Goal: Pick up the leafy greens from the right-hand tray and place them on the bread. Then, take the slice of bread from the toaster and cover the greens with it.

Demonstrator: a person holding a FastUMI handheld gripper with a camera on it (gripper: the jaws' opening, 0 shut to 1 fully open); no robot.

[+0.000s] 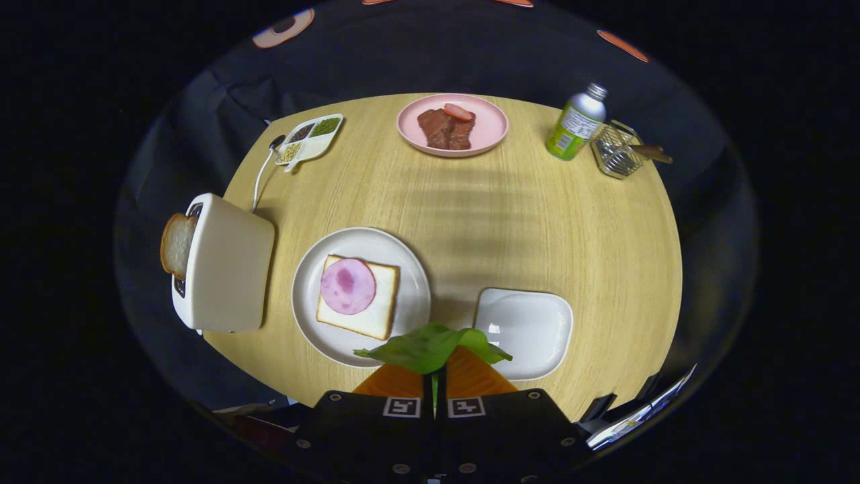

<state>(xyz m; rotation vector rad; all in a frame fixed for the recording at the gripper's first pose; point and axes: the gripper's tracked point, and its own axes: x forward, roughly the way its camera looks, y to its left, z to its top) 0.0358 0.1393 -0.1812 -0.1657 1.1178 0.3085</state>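
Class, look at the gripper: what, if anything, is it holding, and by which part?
The gripper holds the leafy greens by the stem end, pinched between its closed jaws, with the leaf spreading just ahead of them.

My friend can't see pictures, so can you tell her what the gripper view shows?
The claw is shut on the leafy greens, held between an empty white tray and a white plate of bread topped with pink ham. A toaster beside the plate holds a bread slice.

Black gripper (435,376) body with round screw heads along it; two square black-and-white marker tags side by side behind the jaws.
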